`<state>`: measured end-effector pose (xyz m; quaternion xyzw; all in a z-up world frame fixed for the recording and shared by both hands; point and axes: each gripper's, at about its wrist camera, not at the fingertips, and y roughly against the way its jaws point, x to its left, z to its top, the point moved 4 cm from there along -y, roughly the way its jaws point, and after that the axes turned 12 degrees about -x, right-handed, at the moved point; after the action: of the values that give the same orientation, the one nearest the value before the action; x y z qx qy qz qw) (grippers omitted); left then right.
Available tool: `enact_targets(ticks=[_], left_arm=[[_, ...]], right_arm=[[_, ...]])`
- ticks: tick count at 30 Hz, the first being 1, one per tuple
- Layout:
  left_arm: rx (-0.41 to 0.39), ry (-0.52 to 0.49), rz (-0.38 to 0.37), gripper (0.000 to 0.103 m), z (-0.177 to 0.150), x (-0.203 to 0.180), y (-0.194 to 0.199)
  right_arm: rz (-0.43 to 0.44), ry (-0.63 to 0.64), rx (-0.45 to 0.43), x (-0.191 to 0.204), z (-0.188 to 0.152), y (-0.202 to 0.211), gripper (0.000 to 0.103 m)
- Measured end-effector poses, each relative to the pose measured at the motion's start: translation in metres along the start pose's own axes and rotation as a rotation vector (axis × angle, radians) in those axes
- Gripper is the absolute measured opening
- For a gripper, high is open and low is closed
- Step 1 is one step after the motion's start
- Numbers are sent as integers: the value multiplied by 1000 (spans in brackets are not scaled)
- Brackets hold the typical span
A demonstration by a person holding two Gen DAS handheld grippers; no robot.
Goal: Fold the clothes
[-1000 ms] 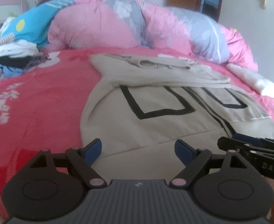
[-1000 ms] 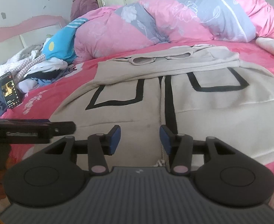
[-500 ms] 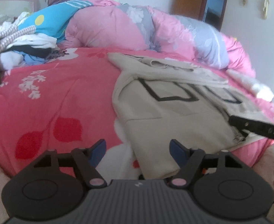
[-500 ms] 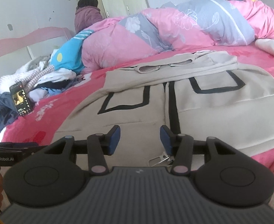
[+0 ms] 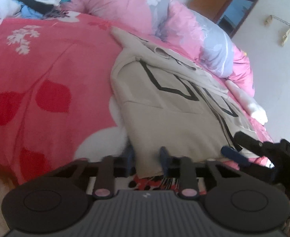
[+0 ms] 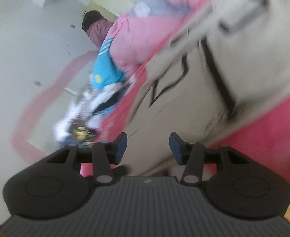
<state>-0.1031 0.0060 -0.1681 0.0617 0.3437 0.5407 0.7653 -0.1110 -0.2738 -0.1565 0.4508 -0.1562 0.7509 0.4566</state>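
A beige zip hoodie with black line print lies flat on the red and pink bedspread, its hem toward me. My left gripper is at the hoodie's near left hem corner; its jaws stand narrowed on either side of that corner, still with a gap. My right gripper reaches in from the right at the bottom of the zip. In the tilted, blurred right wrist view the right gripper is open over the hoodie, with nothing clamped.
A rolled pink and grey quilt lies behind the hoodie. A pile of clothes sits at the far left with a phone on it. A person in a maroon top stands by the wall. The bed edge is just below the grippers.
My left gripper has dropped to the hoodie's left hem corner and its jaws have narrowed. My right gripper has rolled sharply sideways, blurring its view, and now sits by the zip's bottom.
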Motion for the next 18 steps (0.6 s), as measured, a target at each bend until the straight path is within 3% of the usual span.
enact_targets(ticks=[6,9,18], left_arm=[[-4,102,-43,9,4,9,3],[-6,150,-68,9,6,13,4],[-20,203,-110,8,10,17,6]], right_arm=[[77,-349,135,-21,-34,-21,47],[80,-477,154,-32,-45,-32,47],[126,-684,201,-40,-72,-56,46]])
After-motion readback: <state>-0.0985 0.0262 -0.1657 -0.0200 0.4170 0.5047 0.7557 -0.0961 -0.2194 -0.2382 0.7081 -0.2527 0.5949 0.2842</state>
